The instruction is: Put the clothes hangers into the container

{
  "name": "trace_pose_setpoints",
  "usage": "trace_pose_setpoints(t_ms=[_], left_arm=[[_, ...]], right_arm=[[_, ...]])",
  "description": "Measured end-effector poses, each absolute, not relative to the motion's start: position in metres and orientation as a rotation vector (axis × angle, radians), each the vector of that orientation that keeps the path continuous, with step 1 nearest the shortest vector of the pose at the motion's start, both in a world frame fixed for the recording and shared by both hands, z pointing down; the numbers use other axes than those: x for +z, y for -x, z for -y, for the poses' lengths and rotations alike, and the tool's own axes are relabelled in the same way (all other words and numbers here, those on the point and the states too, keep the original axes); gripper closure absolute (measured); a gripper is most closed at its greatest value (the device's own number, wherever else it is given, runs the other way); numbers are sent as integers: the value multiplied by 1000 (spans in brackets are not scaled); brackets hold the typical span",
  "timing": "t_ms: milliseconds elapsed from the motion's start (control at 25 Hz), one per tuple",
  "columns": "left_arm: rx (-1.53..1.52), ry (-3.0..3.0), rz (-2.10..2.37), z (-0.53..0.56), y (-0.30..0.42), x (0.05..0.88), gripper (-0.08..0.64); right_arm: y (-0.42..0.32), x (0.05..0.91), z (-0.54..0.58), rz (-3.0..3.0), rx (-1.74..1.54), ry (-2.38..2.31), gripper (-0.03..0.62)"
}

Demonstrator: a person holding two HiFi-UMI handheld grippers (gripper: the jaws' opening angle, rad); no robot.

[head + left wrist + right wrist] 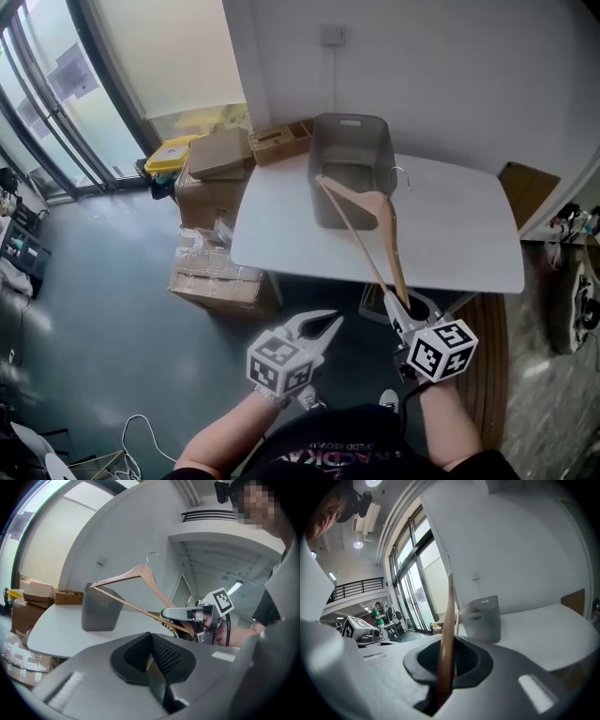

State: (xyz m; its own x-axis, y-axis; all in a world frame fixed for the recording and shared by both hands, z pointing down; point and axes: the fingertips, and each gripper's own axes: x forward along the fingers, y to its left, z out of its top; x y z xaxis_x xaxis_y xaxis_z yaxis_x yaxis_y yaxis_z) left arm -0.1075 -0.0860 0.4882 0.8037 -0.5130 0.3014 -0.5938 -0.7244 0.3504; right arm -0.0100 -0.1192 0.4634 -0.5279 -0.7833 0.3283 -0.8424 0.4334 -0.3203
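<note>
Bin [375, 150] at table's [469, 234] far edge; hanger [370, 199] slants in from near edge; right half free; boxes [211, 202] flank left edge.

Cannot see the clothes hanger's [375, 211] lower end in the head view: buried in the right tongs [395, 307], lower right. Cannot make out its hook in the right gripper view, where it shows edge-on only. Cannot see all of the container's [349, 169] floor, top centre, behind the hanger. Cannot read print on the cardboard boxes [220, 155], upper left: too small.
</note>
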Motion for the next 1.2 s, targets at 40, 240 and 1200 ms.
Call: trace_pose_setpoints(t_ms=[40, 240, 1200], left_arm=[[253, -2563, 818, 88, 112, 487, 555], [244, -2585, 785, 98, 132, 480, 554], [246, -2608, 809, 186, 123, 456, 554]], right_arm=[[14, 462, 121, 2540, 681, -1473, 561], [30, 454, 129, 2508, 673, -1540, 561], [-9, 433, 268, 2406, 577, -1566, 561]])
